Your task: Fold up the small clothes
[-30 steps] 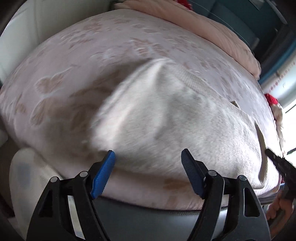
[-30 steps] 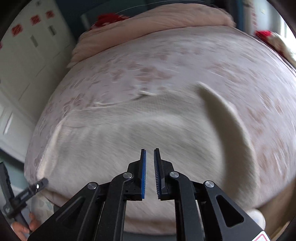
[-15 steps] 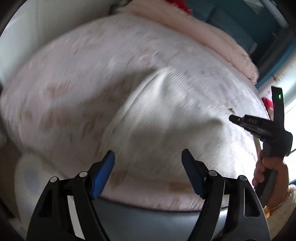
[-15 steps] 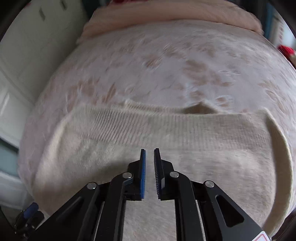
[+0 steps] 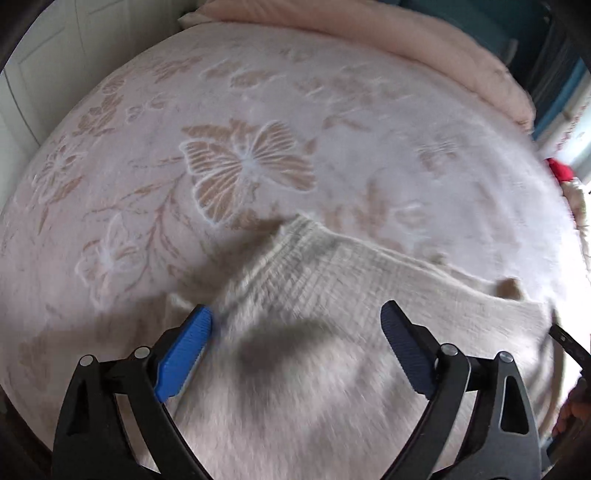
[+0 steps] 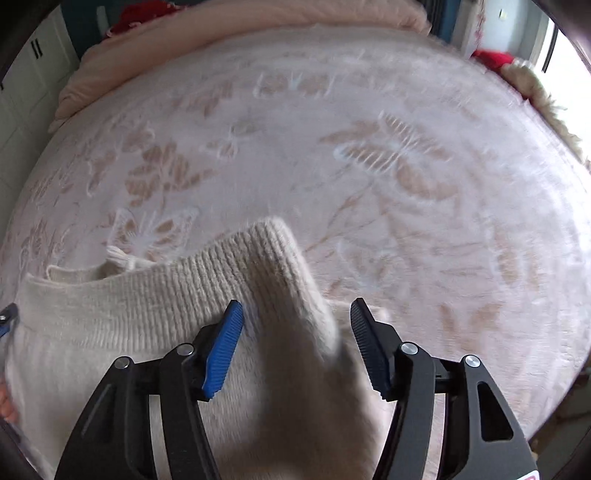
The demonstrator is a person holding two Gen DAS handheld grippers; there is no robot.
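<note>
Sweater [image 6: 155, 332]: we see it lying on the bed [image 5: 258, 110].
Left gripper [image 5: 295, 332]: wide, holding nothing.
Right gripper [image 6: 297, 325]: wide, straddling a raised fold.

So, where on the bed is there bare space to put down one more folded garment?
Free: the floral pink bedspread between the cream knitted sweater and the rolled pink quilt at the far edge, and the patch right of the sweater's raised corner. Crowded: the near edge, where the sweater lies under both open hand-held grippers.
</note>
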